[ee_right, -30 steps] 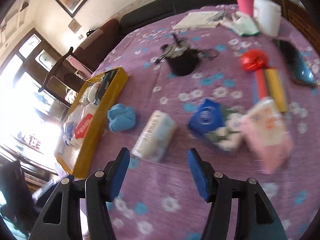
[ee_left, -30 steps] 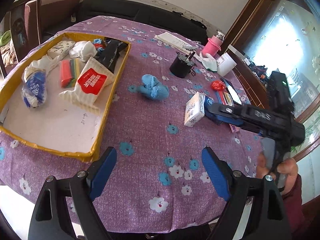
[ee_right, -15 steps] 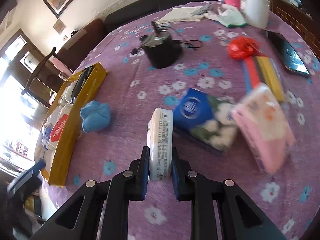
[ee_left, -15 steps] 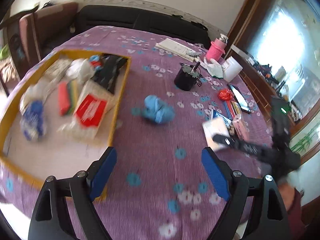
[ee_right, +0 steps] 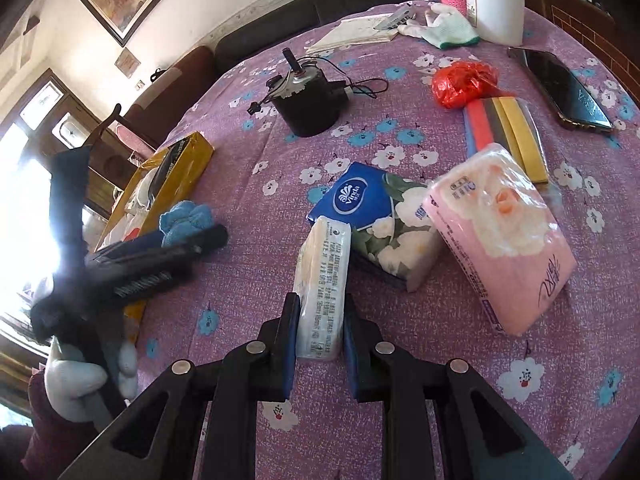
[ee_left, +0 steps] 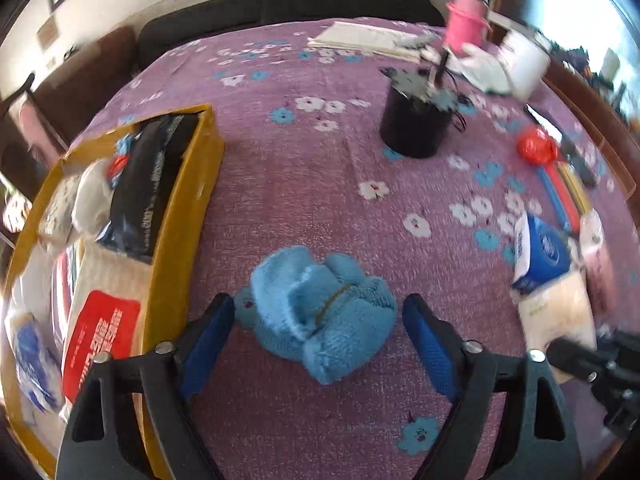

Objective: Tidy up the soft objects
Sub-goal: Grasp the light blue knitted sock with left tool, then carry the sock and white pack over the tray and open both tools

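Note:
A fluffy blue towel bundle (ee_left: pixel 320 308) lies on the purple flowered cloth just right of the yellow box (ee_left: pixel 180 240). My left gripper (ee_left: pixel 318 312) straddles it, its jaws closing, and the blue pads stand just off the towel's sides. My right gripper (ee_right: pixel 320 308) is shut on an upright white tissue pack (ee_right: pixel 322 280). A blue Vinda tissue pack (ee_right: pixel 372 216) and a pink tissue pack (ee_right: pixel 500 236) lie just beyond it. The box holds a red-labelled pack (ee_left: pixel 100 336), a black pack (ee_left: pixel 148 184) and other soft items.
A black cylinder with wires (ee_right: pixel 310 104) stands mid-table. A red bag (ee_right: pixel 464 82), coloured sponges (ee_right: pixel 504 128) and a phone (ee_right: pixel 560 88) lie to the right. At the far edge are a white jar (ee_right: pixel 496 4), a glove (ee_right: pixel 448 26) and a notebook (ee_right: pixel 356 32).
My left gripper swung right and down from beside the box to the blue towel, and its jaws narrowed. My right gripper shut on the white tissue pack and stays on it.

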A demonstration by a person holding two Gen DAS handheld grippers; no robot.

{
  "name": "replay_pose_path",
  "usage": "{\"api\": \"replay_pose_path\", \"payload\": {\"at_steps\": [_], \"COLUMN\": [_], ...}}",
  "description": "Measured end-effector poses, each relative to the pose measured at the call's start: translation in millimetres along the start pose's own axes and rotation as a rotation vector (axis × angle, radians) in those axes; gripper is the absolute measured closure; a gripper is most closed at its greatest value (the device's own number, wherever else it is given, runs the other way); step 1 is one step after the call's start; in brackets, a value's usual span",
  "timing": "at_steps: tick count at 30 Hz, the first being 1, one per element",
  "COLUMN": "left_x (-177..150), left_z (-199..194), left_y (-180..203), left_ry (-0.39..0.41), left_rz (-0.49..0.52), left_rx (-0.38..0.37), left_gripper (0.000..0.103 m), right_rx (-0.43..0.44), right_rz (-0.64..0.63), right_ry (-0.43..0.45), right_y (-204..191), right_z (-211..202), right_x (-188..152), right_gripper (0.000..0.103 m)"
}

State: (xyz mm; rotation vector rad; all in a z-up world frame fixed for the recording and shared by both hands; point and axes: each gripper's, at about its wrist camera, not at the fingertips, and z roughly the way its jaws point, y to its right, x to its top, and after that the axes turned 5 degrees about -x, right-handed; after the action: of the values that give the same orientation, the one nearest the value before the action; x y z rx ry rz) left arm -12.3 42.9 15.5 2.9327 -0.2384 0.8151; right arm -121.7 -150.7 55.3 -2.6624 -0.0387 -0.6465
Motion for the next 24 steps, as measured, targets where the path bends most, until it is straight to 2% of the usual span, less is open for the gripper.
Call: {"api": "replay_pose_path", "payload": {"at_steps": [1,3,5,10,14,16,20,24], "left_x": [-1.4,-3.0,-5.6,-15.1,-32.8,-40.8,-64.2,-84.3], "left_z": [-3.0,-9.9,-22.0,-66.0,-110.0,-124.7,-147.3,-140.6], "left_y": [0.3,-8.2,-14.8,-27.1,-56.7,-79.5,-142.3,-199.5], "left_ry": [0.014,0.012,0.044,0.134,0.198,0.218,0.232,0.175], "left_rz": [0.010,-0.030,-0.058,-0.101,-0.151,-0.189,-0.270,-0.370], "left_rx": [0.029,-0.060,-0.078,-0.156,-0.184,-0.165,-0.031,0.066], "left_gripper": [0.063,0.062,0.063,0.062,0.062,0.062,0.061,0.061], "right_rx": [-0.004,-0.017,-0.023,-0.021,-0.019,-0.017,0.011,0.054], "right_rz": [-0.006,-0.023,-0.042,-0.072,-0.096,-0.119,-0.187,-0.250], "right_ry": [0.001,0.009,0.017,0.044,0.065,0.076,0.087,0.077], "right_y": [-1.8,-5.8,-11.7,-28.0,-42.3,-53.8,-86.3,-126.2], "right_z": [0.3,-1.0,-3.3,-12.8,-25.6,-32.4,-40.0,-36.1], "right_x": [0.3,0.1,-0.4,-0.6,-0.6,0.0,2.4,6.6], "right_gripper": [0.082,0.083,0.087,0.087,0.087,0.087,0.087,0.087]}}
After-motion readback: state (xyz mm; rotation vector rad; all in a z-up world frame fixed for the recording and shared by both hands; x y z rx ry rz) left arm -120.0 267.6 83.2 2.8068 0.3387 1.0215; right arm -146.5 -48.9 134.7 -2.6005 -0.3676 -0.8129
